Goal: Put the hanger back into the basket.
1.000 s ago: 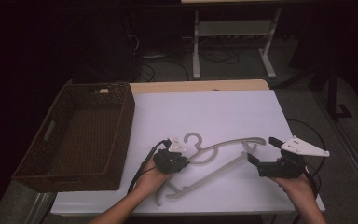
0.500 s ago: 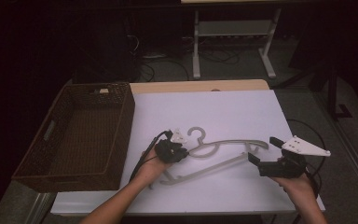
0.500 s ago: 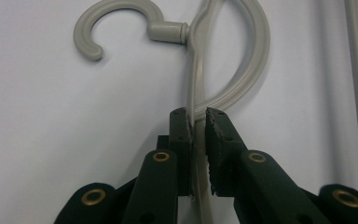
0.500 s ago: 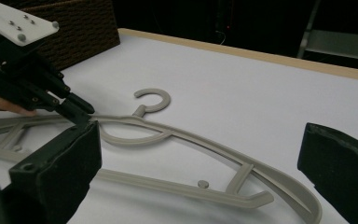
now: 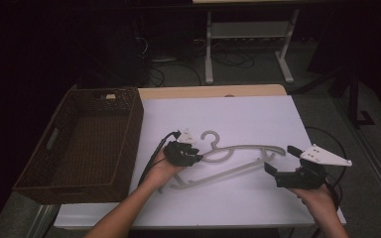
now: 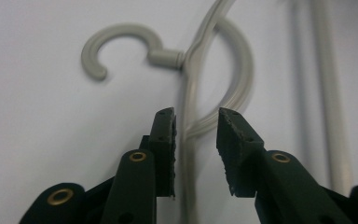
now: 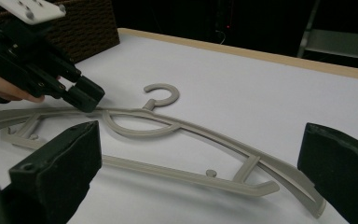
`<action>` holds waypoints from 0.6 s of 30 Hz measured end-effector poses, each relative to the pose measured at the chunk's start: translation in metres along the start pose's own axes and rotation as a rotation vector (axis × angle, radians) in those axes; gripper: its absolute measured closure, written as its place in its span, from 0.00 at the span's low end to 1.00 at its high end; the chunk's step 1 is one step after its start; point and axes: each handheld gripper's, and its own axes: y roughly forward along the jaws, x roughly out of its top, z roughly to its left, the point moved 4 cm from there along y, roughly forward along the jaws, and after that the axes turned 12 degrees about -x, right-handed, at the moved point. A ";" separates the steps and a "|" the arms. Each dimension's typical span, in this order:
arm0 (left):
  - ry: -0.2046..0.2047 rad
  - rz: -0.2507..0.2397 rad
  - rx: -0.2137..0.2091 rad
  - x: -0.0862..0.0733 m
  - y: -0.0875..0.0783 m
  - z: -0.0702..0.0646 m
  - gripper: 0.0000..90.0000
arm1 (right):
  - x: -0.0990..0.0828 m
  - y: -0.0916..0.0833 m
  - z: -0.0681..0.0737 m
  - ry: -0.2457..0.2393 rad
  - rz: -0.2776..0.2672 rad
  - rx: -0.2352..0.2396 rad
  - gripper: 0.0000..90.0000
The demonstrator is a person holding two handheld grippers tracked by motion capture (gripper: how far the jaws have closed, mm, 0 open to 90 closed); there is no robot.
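— Grey plastic hanger [image 5: 238, 161]: flat on white table [image 5: 258, 119], hook [image 6: 121, 49] toward far edge, long axis running left to right. Shifted since a second ago?

— Barely. Left gripper [image 5: 194, 156] just opening, straddling the neck, not clamping. Right gripper [image 5: 275, 173] wide open, holding nothing, near the right end. Wicker basket [image 5: 79, 144] at left, empty.

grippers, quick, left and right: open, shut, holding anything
Left gripper: fingers have just been opening, now slightly apart, straddling the hanger near its neck, not pressing on it.
Right gripper: wide open, holding nothing, the hanger's end lying between its fingers.
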 end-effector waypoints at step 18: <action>0.115 -0.019 -0.279 0.051 0.049 -0.048 0.68 | 0.001 -0.001 -0.001 0.013 -0.006 -0.003 0.00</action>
